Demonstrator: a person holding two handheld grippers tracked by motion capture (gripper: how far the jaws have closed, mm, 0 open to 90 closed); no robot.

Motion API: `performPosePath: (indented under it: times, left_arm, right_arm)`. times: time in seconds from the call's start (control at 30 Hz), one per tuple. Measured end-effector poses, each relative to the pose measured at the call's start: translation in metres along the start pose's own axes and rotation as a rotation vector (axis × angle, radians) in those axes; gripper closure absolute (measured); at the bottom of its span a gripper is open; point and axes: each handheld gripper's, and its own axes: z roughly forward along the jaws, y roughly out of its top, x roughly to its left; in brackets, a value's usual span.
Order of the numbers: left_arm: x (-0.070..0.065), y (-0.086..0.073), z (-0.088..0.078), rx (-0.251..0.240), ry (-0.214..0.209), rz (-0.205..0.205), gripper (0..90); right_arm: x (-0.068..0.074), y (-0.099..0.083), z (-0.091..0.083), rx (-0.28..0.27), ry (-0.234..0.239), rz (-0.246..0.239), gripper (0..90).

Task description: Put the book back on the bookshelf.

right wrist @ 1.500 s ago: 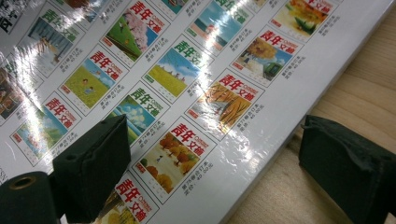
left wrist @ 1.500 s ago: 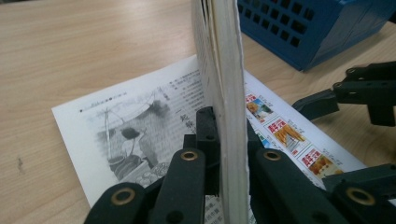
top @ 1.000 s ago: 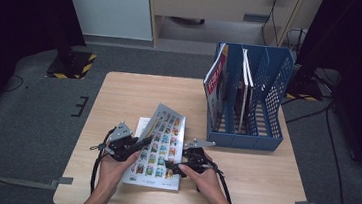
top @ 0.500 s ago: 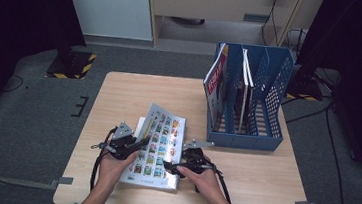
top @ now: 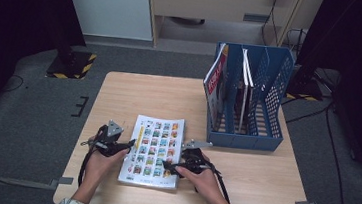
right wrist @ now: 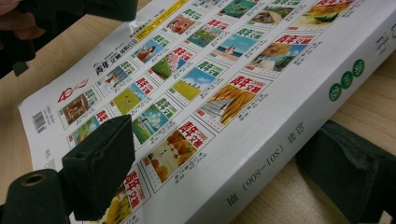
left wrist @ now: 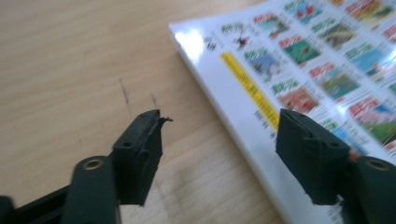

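Observation:
A thick book (top: 154, 149) with a grid of small colour pictures on its cover lies flat on the wooden table (top: 159, 95). My left gripper (top: 127, 147) sits at the book's left edge. In the left gripper view its jaws have just been opening and now stand wide. This gripper (left wrist: 219, 135) straddles the edge of the book (left wrist: 303, 70) without pressing it. My right gripper (top: 170, 167) holds the near right corner. In the right gripper view this gripper (right wrist: 222, 126) has one jaw on the cover of the book (right wrist: 210, 84) and the other at the underside of the spine.
A blue slotted file rack (top: 246, 133) stands at the table's right back, with a red-and-white magazine (top: 216, 80) and others upright in it. Bare tabletop lies behind and left of the book. The table's front edge is close under both hands.
The book's left side was raised and tilted; it now lies flat. My left gripper has let go of it, opened, and sunk toward the table. The right gripper has stayed put.

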Motion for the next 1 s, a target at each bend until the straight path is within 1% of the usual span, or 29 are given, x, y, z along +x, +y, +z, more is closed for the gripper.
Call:
performPosePath:
  times: [0.03,0.07,0.1,0.13,0.17,0.2,0.27,0.3,0.37,0.4,0.43,0.47,0.5,0.53,0.57,0.6,0.63,0.7,0.73,0.77,0.8,0.83,0.87,0.9,1.0]
  left_arm:
    - [0.005,-0.005,0.004,0.006,-0.031,-0.039,25.7]
    - [0.005,-0.005,0.004,0.006,-0.031,-0.039,24.3]
    - [0.009,-0.006,0.005,0.005,-0.054,-0.069,23.6]
    - [0.009,-0.006,0.005,0.005,-0.054,-0.069,23.7]
    - [0.011,-0.008,0.006,0.0,-0.078,-0.09,23.7]
    - [0.011,-0.009,0.007,0.002,-0.093,-0.102,23.7]
    - [0.011,-0.009,0.008,0.005,-0.152,-0.135,24.4]
    - [0.01,-0.009,0.007,0.003,-0.167,-0.138,24.8]
    - [0.005,-0.008,0.006,0.002,-0.16,-0.107,23.9]
    - [0.005,-0.008,0.006,0.002,-0.16,-0.107,22.9]
    - [0.004,-0.007,0.006,-0.002,-0.171,-0.104,22.1]
    - [0.002,-0.006,0.006,-0.007,-0.185,-0.11,21.1]
    - [-0.002,-0.007,0.008,0.008,-0.189,-0.093,20.9]
    - [-0.002,-0.007,0.008,0.008,-0.189,-0.093,20.9]
    - [-0.004,-0.008,0.012,0.028,-0.203,-0.086,20.7]
    - [-0.004,-0.008,0.012,0.028,-0.203,-0.086,19.8]
    - [-0.003,-0.009,0.013,0.028,-0.21,-0.103,19.3]
    - [-0.002,-0.01,0.014,0.025,-0.222,-0.116,19.4]
    - [-0.002,-0.01,0.014,0.025,-0.222,-0.116,19.6]
    - [-0.001,-0.012,0.015,0.024,-0.244,-0.136,19.9]
    - [-0.001,-0.012,0.015,0.024,-0.244,-0.136,21.0]
    - [0.0,-0.012,0.015,0.02,-0.256,-0.135,21.7]
    - [0.0,-0.012,0.015,0.02,-0.256,-0.135,23.8]
    - [0.0,-0.012,0.014,0.021,-0.267,-0.134,25.4]
    - [0.0,-0.013,0.015,0.018,-0.271,-0.133,25.9]
  right_arm:
    - [0.0,0.0,0.0,0.0,0.0,0.0,11.7]
    - [0.0,0.0,0.0,0.0,0.0,0.0,11.7]
    - [0.0,0.0,0.0,0.001,0.002,0.003,11.7]
    - [0.0,0.0,0.0,0.0,0.003,0.002,12.0]
    - [0.0,0.0,0.0,-0.002,-0.001,0.001,13.1]
    - [0.0,0.0,0.0,-0.005,-0.007,0.001,14.0]
    - [-0.001,0.0,-0.001,-0.009,-0.014,-0.001,15.4]
    - [-0.001,0.0,-0.001,-0.011,-0.016,0.0,15.9]
    - [-0.001,0.0,-0.001,-0.011,-0.018,0.002,16.1]
    - [-0.001,0.0,-0.001,-0.011,-0.018,0.002,16.1]
    - [0.0,0.0,-0.001,-0.011,-0.02,0.001,16.2]
    - [0.0,0.0,-0.001,-0.01,-0.021,0.001,16.1]
    - [0.001,0.0,-0.001,-0.006,-0.027,0.006,16.1]
    - [0.001,0.0,0.0,-0.009,-0.031,-0.001,16.1]
    - [0.001,0.0,0.0,-0.005,-0.033,-0.003,16.1]
    - [0.001,0.0,0.0,-0.005,-0.033,-0.003,16.1]
    - [0.002,0.0,0.0,-0.004,-0.034,-0.004,16.1]
    - [0.001,0.0,0.0,-0.005,-0.034,-0.004,16.1]
    - [0.001,0.0,0.0,-0.004,-0.035,-0.004,16.1]
    - [0.0,0.001,0.0,-0.007,-0.036,-0.004,16.1]
    - [0.0,0.001,0.0,-0.007,-0.036,-0.004,16.1]
    - [-0.003,0.003,0.002,-0.013,-0.04,0.011,16.1]
    - [-0.004,0.005,0.002,-0.011,-0.042,0.01,16.0]
    - [-0.006,0.006,0.003,-0.012,-0.04,0.017,15.9]
    - [-0.009,0.008,0.004,-0.013,-0.038,0.025,16.0]
